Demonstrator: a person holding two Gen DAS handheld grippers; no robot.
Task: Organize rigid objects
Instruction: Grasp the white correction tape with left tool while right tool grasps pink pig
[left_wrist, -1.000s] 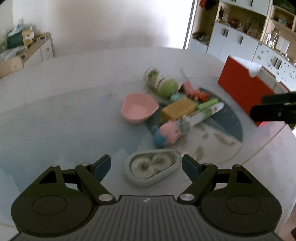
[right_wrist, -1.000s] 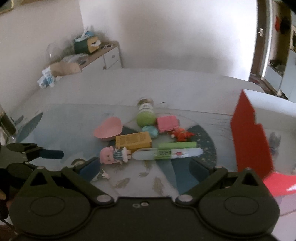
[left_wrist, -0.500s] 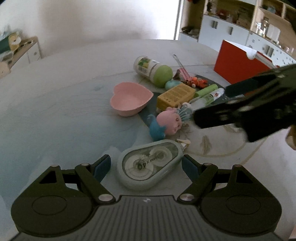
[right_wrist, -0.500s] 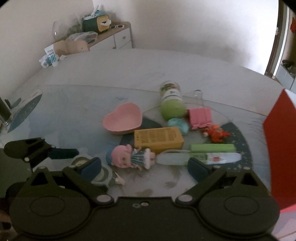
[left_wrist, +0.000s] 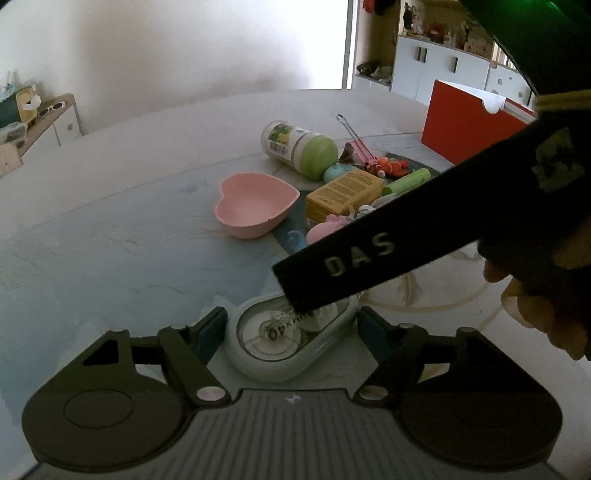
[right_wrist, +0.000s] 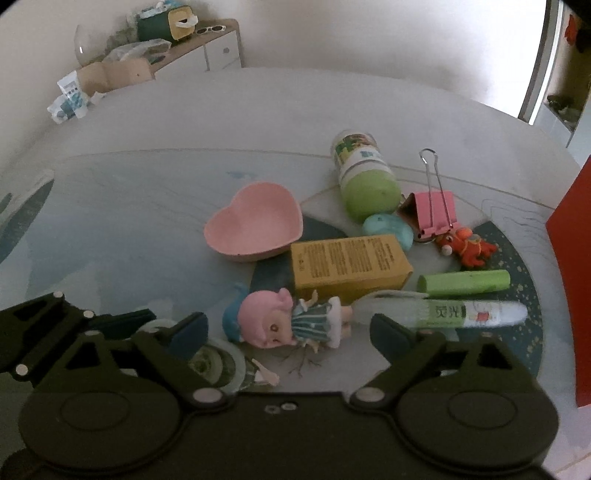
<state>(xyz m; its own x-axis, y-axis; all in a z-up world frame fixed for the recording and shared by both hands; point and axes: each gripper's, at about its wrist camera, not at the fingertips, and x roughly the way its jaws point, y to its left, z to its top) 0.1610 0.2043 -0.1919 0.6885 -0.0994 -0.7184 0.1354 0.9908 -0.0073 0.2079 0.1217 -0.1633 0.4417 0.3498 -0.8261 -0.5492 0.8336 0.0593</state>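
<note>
A pale correction tape dispenser (left_wrist: 280, 350) lies flat on the table between the fingers of my left gripper (left_wrist: 291, 328). Its jaws are closing, the pads close beside the dispenser's sides. My right gripper (right_wrist: 288, 326) hangs low over a pink-haired doll (right_wrist: 284, 325) lying on its side between its fingers; its jaws are closing too, and gaps still show on both sides. In the left wrist view a black finger of the right gripper (left_wrist: 351, 258) crosses above the dispenser and hides most of the doll.
Behind the doll lie a pink heart bowl (right_wrist: 255, 225), a yellow box (right_wrist: 347, 266), a green-capped bottle (right_wrist: 365, 177), a pink binder clip (right_wrist: 432, 210), an orange crab toy (right_wrist: 465, 247), a green tube (right_wrist: 463, 282) and a glue pen (right_wrist: 461, 314). A red box (left_wrist: 465, 129) stands at the right.
The right gripper came forward and down over the doll, and its finger now crosses the left wrist view. Both pairs of jaws have narrowed. The left gripper has rolled slightly.
</note>
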